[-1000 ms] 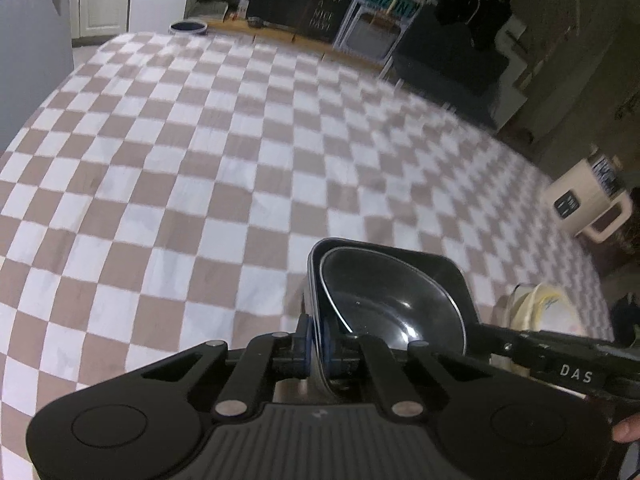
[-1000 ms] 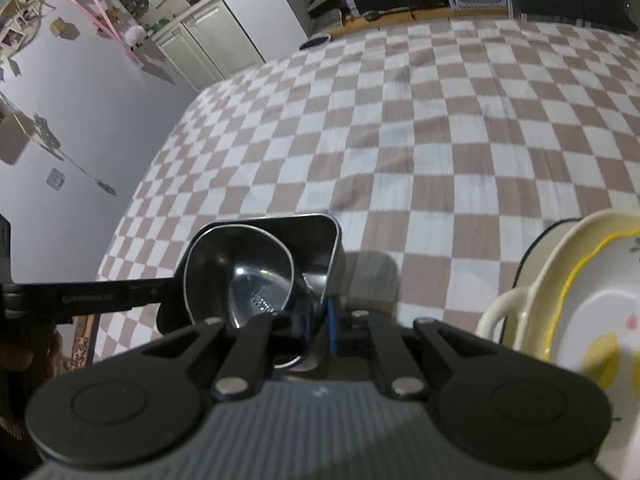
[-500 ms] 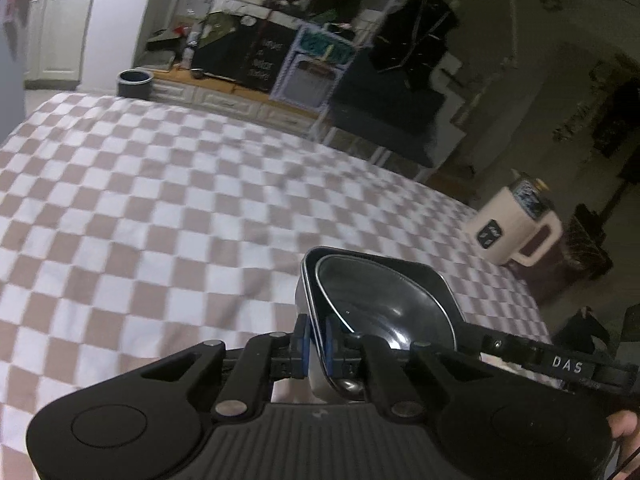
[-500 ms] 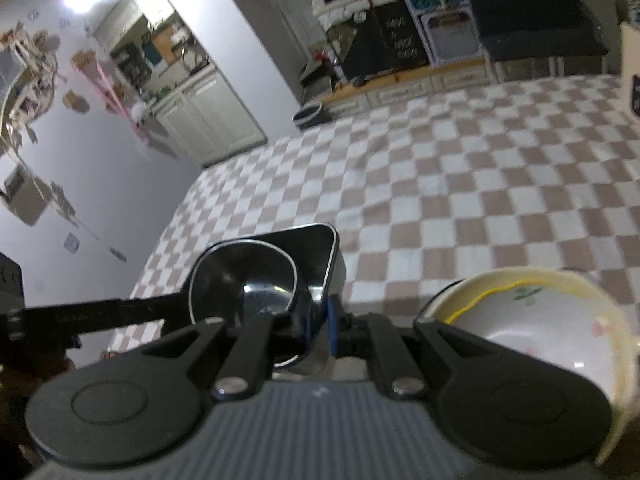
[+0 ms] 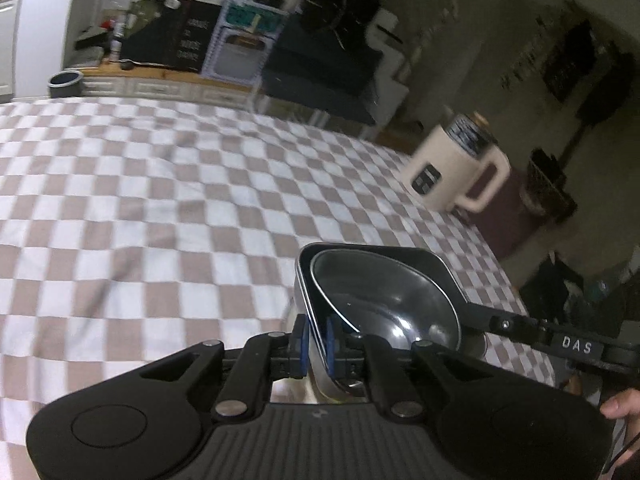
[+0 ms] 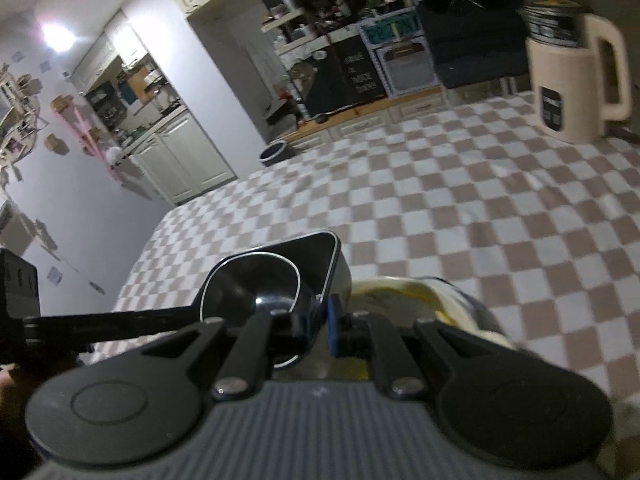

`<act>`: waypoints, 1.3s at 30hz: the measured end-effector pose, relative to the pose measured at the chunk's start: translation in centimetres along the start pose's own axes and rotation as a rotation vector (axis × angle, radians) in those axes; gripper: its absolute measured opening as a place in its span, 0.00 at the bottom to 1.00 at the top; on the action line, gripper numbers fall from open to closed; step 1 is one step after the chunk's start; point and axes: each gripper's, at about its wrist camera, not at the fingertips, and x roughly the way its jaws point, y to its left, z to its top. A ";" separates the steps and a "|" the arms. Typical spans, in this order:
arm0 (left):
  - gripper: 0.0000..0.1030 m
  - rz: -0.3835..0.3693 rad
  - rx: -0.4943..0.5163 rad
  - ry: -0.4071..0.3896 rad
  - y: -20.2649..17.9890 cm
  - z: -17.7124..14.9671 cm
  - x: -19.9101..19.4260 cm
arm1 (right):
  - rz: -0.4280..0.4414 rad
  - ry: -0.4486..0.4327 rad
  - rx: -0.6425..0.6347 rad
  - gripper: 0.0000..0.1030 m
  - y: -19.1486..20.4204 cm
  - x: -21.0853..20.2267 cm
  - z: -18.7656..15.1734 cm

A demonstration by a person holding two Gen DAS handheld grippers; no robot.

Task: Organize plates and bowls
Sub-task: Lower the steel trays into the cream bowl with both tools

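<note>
Tabletop (image 5: 168, 200), covered edge to edge by a cloth checked in pale brown and white; the cloth shows soft wrinkles toward the far side. A cream electric jug (image 6: 576, 76) with a side handle, a dark band under its lid and a dark panel low on its front stands at the far right edge. A cream dish with yellow trim (image 6: 420, 294) is near the right, mostly hidden; whether it rests on the cloth cannot be told.
</note>
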 end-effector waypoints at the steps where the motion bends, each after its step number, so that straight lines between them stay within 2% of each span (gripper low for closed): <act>1: 0.10 -0.004 0.013 0.014 -0.5 -0.1 0.6 | -0.010 0.001 0.007 0.10 -0.4 -0.2 -0.2; 9: 0.11 -0.007 0.083 0.085 -2.8 -1.1 3.2 | -0.060 0.014 0.031 0.10 -3.3 -0.8 -0.9; 16: 0.10 0.033 0.130 0.125 -3.3 -1.6 4.4 | -0.077 0.080 0.017 0.10 -2.7 0.2 -2.0; 24: 0.11 0.027 0.140 0.130 -3.1 -1.7 4.5 | -0.098 0.101 -0.005 0.10 -1.8 0.8 -2.2; 39: 0.14 0.017 0.162 0.153 -3.4 -2.1 4.5 | -0.104 0.123 -0.011 0.09 -2.6 1.7 -2.4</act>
